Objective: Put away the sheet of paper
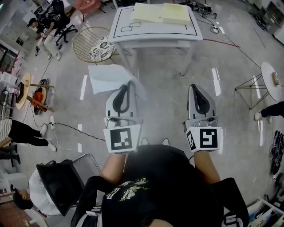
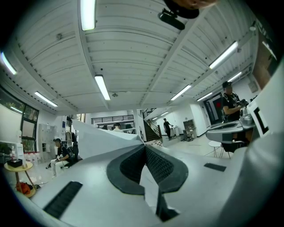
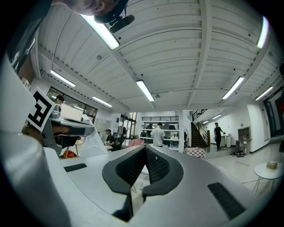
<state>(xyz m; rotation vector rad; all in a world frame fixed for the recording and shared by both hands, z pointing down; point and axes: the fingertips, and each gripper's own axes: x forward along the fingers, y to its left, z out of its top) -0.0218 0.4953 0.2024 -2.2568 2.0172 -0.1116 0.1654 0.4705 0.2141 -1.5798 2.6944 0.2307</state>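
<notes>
Two grippers are held level and side by side, well apart, out in front of the person above the floor (image 1: pixel 164 106). The left gripper (image 1: pixel 129 83) has its jaws pressed together on one edge of the paper (image 1: pixel 106 77). The white sheet is pinched at the jaw tips and spreads away to the left of them, off the floor and clear of any furniture. In the left gripper view the dark pads (image 2: pixel 159 164) meet at the tip. The paper (image 2: pixel 102 139) rises from that point as a creased, slanted plane to the left of the jaws.

The right gripper (image 1: pixel 194 86) holds nothing. In the right gripper view its jaws (image 3: pixel 145 146) are closed tip to tip with no thing between them. The left gripper's paper (image 3: pixel 92 141) shows off to that view's left.

Ahead of both grippers stands a white table (image 1: pixel 151 30) with a black line drawn round its top. A pale yellow stack (image 1: pixel 160 13) lies on its far part. The paper is well short of the table, nearer the person. A round wire chair (image 1: pixel 86 42) with a patterned cushion (image 1: pixel 103 48) stands just left of the table. A small round side table (image 1: pixel 270 82) stands far to the right. Several people sit or stand at the left edge of the head view.
</notes>
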